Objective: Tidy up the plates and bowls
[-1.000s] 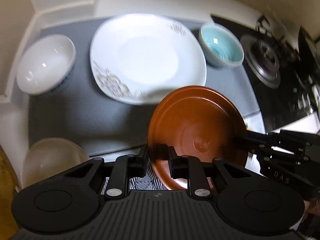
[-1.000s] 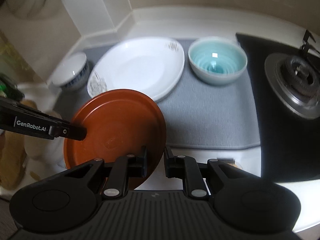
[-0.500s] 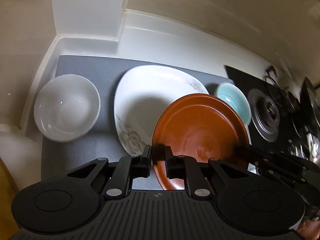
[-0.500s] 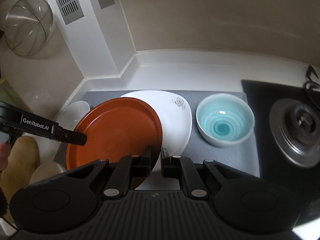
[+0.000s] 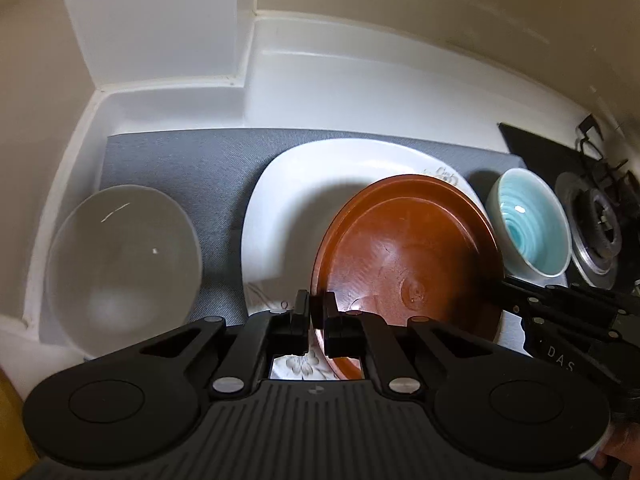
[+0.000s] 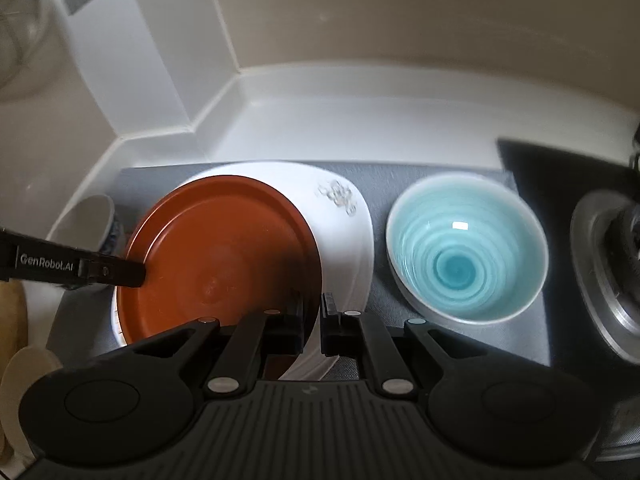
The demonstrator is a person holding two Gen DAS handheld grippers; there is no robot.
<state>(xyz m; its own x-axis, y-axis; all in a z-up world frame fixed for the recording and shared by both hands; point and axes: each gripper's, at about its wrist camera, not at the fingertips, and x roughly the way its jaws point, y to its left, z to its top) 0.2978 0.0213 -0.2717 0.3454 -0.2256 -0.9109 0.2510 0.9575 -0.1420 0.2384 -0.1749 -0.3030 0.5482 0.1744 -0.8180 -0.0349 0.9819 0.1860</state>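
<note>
At the far left of the grey mat [image 5: 192, 160] sits a white bowl [image 5: 122, 262], right side up, near the corner of the white counter wall. In the right wrist view only a part of it shows, behind the left gripper's arm.

Next to it lies the large white plate [image 5: 296, 200], flat on the mat, with a flower print at two of its corners. The brown plate [image 5: 404, 256] is over the right part of the white plate; whether it already rests on it or hangs just above cannot be told.

The left gripper [image 5: 318, 310] pinches the near left rim of the brown plate, one finger on each side of the edge. The right gripper [image 6: 312, 308] pinches the opposite rim the same way, its fingers pressed onto the plate's edge.

Just right of the white plate stands the blue bowl [image 6: 466, 252], on the mat, apart from both plates.

Farthest right is the black stove [image 5: 592, 220] with its round burner.
</note>
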